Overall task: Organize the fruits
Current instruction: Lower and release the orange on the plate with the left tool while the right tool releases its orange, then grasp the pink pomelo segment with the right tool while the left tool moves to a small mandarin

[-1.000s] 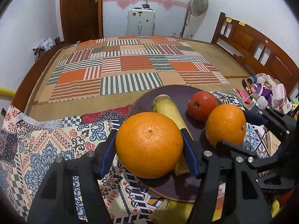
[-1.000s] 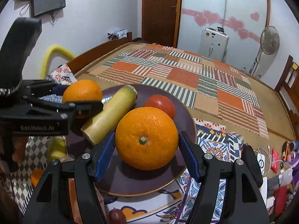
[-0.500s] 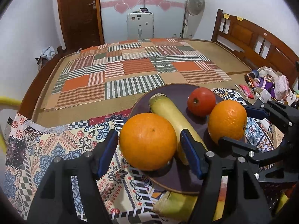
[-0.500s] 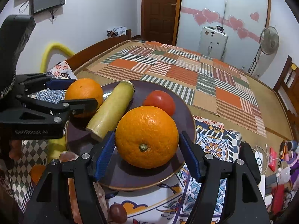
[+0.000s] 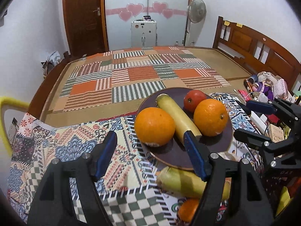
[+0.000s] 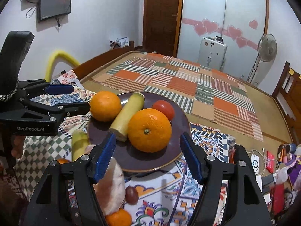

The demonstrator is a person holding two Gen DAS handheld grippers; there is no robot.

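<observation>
- Nearest the left wrist camera, the left gripper (image 5: 150, 154) is released, its blue pads spread and nothing between them; its right pad overlaps the near end of a yellow banana-like fruit.
- Nearest the right wrist camera, the right gripper (image 6: 147, 155) is likewise spread wide and empty, just short of an orange.
- Below the grippers, loose fruit lies on the patterned cloth (image 5: 62, 143): a pale yellow fruit (image 5: 186, 182), a small orange (image 5: 186, 211) and a dark grape-like fruit (image 6: 131, 193).
- Just beyond, the dark plate (image 6: 143, 162) rests on the cloth and holds the left orange (image 5: 154, 126), the banana-like fruit (image 5: 176, 117), the right orange (image 6: 149, 130) and a red tomato (image 6: 163, 108).
- Farther off stretches the bed with a striped patchwork cover (image 5: 131, 75).
</observation>
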